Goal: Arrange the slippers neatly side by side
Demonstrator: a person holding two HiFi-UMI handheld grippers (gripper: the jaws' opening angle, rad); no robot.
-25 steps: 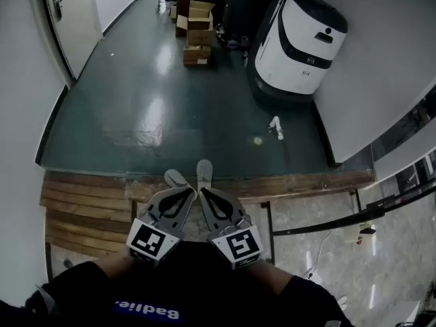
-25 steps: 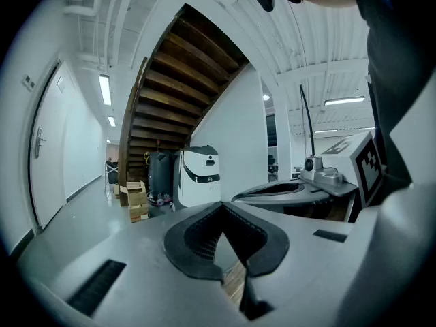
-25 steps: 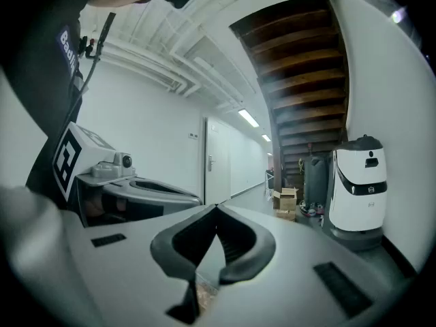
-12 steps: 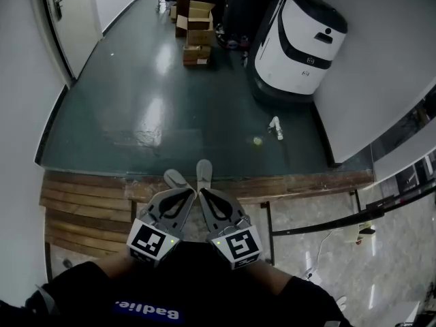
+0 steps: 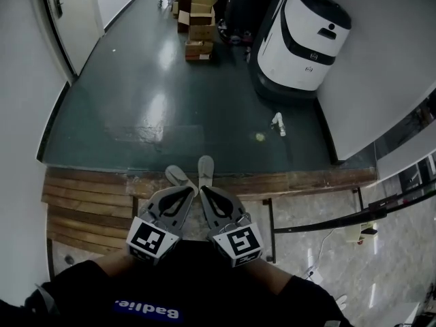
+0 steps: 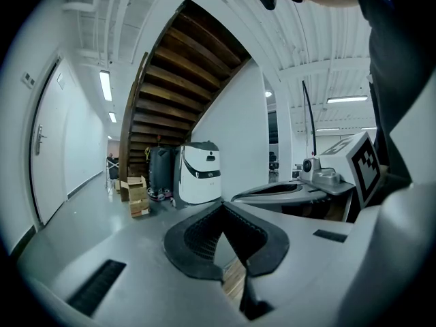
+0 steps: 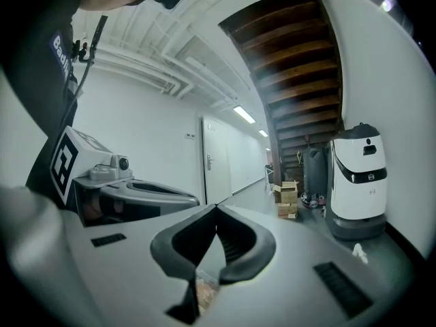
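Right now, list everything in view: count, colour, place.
floor machine: one, white with a black band, on the green floor by the right wall
cardboard boxes: several, brown, stacked at the far end of the corridor
door: one, white, left wall
small object: one, white, on the floor in front of the machine
scrap: one, yellowish, on the floor beside the white object
wooden steps: brown, curved, under the grippers
staircase: one, dark wood, rising above the boxes
slippers: none in view
left gripper: grey, shut, empty
right gripper: grey, shut, empty, beside the left
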